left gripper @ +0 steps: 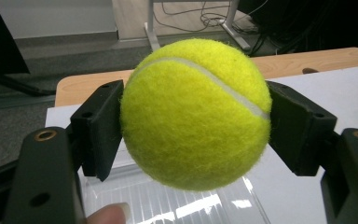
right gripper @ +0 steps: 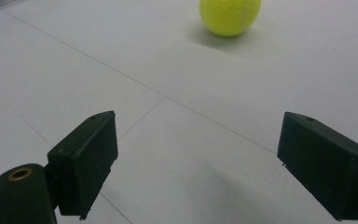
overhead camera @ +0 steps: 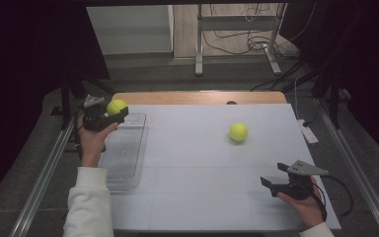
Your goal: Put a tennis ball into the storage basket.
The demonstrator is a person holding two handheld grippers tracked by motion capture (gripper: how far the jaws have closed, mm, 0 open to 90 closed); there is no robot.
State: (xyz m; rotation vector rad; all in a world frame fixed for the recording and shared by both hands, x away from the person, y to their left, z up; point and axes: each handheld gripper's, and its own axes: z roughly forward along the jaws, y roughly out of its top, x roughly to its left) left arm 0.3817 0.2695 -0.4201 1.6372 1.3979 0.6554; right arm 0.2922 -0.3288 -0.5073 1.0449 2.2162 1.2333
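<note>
Two grippers: left gripper (overhead camera: pixel 109 114) raised, clamping tennis ball (overhead camera: pixel 116 106), seemingly above tray (overhead camera: pixel 123 158), right gripper (overhead camera: pixel 276 178) wide, low.

One tennis ball (overhead camera: pixel 117 106) sits between the left gripper (overhead camera: pixel 109 114) jaws, above the clear tray (overhead camera: pixel 128 158) at frame left; the second tennis ball (overhead camera: pixel 238 132) lies on the table (overhead camera: pixel 197 197), right of centre.

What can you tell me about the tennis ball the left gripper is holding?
The held tennis ball is fuzzy yellow-green felt with a curved white seam across its upper face. It looks whole and round. The left gripper is shut on it, one black pad pressing each side, nothing touching it from below. It hangs in the air over the far end of the clear plastic tray at the table's left side.
</note>
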